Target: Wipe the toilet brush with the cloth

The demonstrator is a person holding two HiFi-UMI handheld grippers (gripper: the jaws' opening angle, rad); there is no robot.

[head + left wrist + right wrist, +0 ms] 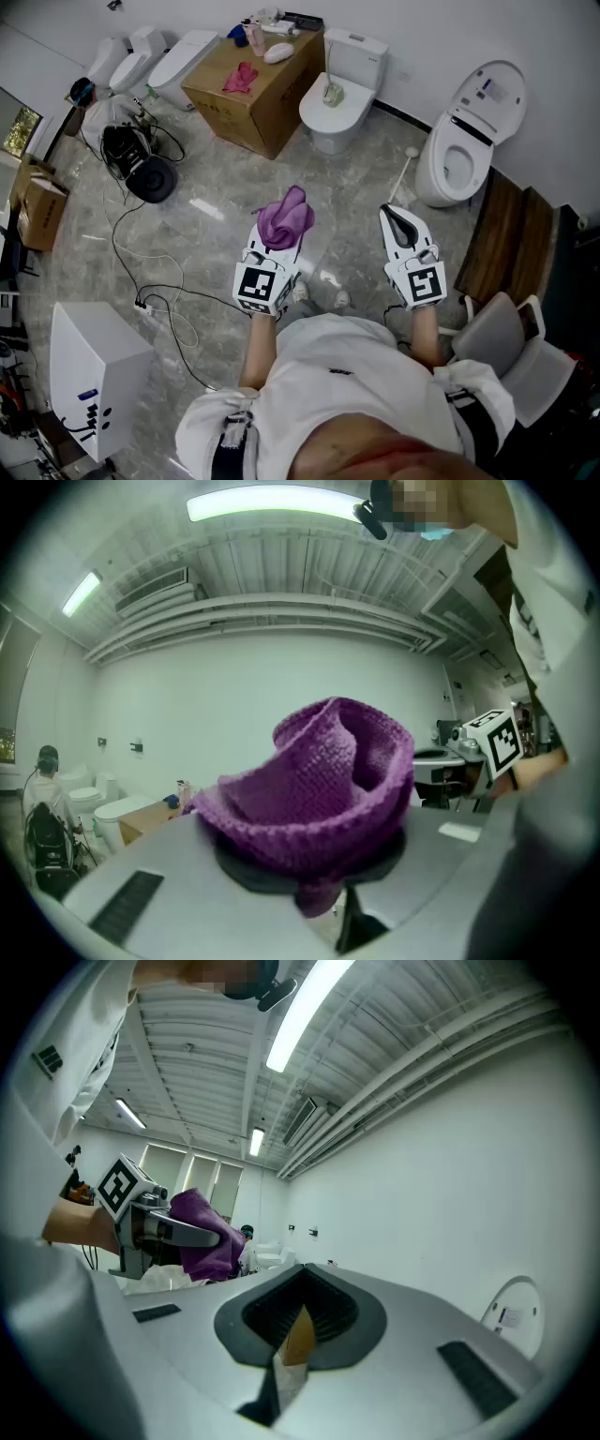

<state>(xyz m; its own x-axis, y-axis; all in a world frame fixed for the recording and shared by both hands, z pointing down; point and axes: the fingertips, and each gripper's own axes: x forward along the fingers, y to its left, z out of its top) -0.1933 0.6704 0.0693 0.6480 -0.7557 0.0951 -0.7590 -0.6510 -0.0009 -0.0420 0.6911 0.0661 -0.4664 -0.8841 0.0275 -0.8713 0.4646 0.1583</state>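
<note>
A purple knitted cloth point(286, 217) bunches over the tips of my left gripper point(281, 240), which is shut on it. In the left gripper view the cloth point(319, 780) fills the middle above the closed jaws of that gripper point(323, 892). My right gripper point(395, 212) is held level beside it, shut with nothing between its jaws point(295, 1330). A white long-handled brush point(403, 175) leans on the floor by the open toilet point(466, 141), ahead of the right gripper. A second brush-like thing in a greenish holder point(332, 91) stands on the closed toilet point(339, 89).
A cardboard box point(253, 89) with a pink cloth point(241, 77) and bottles stands at the back. Black bag point(141, 164) and cables lie on the floor at left. A white cabinet point(98, 375) is near left, a grey chair point(511, 347) and wooden boards point(511, 239) at right.
</note>
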